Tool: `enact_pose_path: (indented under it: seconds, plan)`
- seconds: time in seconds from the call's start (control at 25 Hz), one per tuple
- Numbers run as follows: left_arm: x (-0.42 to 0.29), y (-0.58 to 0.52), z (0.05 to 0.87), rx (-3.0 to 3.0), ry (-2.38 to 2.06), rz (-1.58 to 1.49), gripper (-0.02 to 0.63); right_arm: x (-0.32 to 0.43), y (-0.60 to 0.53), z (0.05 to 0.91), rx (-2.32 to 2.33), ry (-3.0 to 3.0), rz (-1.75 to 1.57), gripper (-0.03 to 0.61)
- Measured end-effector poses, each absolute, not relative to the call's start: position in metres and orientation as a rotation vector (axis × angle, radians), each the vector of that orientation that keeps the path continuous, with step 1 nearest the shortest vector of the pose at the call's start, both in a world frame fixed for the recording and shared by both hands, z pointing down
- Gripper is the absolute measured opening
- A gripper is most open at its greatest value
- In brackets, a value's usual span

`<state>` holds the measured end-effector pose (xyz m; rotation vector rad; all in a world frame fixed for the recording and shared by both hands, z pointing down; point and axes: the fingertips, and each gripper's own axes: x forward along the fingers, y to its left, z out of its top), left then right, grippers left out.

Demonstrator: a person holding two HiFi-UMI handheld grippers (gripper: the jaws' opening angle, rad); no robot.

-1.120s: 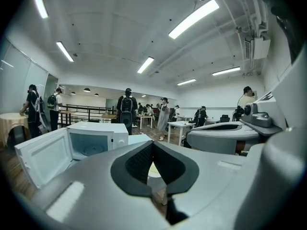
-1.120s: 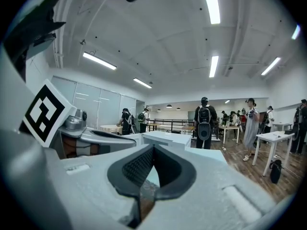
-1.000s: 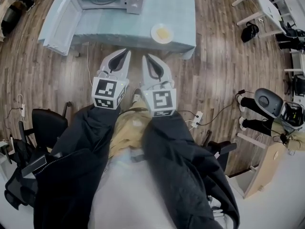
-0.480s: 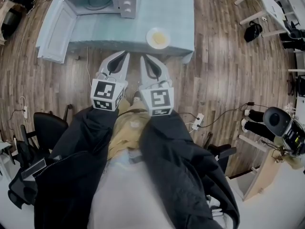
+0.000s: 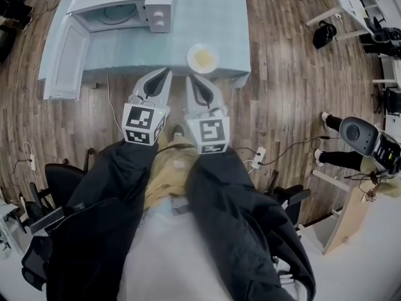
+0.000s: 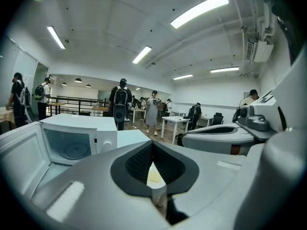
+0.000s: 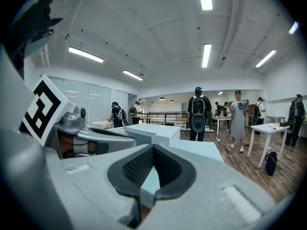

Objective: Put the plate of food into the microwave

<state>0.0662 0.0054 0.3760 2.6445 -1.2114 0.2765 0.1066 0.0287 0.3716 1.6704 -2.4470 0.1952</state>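
The white round plate of yellow food (image 5: 203,58) is set near the front edge of the pale blue table (image 5: 210,11), apart from and to the right of the white microwave oven (image 5: 122,8), whose door (image 5: 59,58) is swung wide open. The left claw (image 5: 165,74) and the right claw (image 5: 190,79) are held side by side just short of that edge, each with its jaws pressed together on nothing. The plate is touched by neither claw and is seen just beyond their tips in the head view.
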Motion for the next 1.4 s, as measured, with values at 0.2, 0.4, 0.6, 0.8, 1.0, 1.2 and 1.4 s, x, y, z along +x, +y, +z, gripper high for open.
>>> enact_pose_path:
  seconds: [0.2, 0.4, 0.6, 0.8, 1.0, 1.2, 1.4]
  plan:
    - [0.056, -0.034, 0.377, 2.658, -1.19, 0.286, -0.005, 0.095, -0.012, 0.371, 1.681, -2.43, 0.194, 0.0]
    - [0.039, -0.077, 0.376, 2.648, -1.201, 0.279, -0.005, 0.075, -0.053, 0.372, 1.651, -2.435, 0.184, 0.0]
    - [0.029, -0.108, 0.377, 2.647, -1.181, 0.286, -0.005, 0.069, -0.083, 0.374, 1.674, -2.415, 0.202, 0.0]
    - [0.027, -0.132, 0.39, 2.632, -1.123, 0.31, -0.005, 0.063, -0.106, 0.391, 1.671, -2.374, 0.26, 0.0]
    - [0.033, -0.145, 0.41, 2.624, -1.047, 0.354, -0.005, 0.062, -0.114, 0.416, 1.657, -2.322, 0.327, 0.0]
    - [0.047, -0.141, 0.45, 2.562, -1.004, 0.465, -0.005, 0.076, -0.104, 0.459, 1.612, -2.274, 0.502, 0.0]
    - [0.064, -0.13, 0.512, 2.457, -0.994, 0.64, -0.005, 0.116, -0.101, 0.516, 1.544, -2.211, 0.646, 0.0]
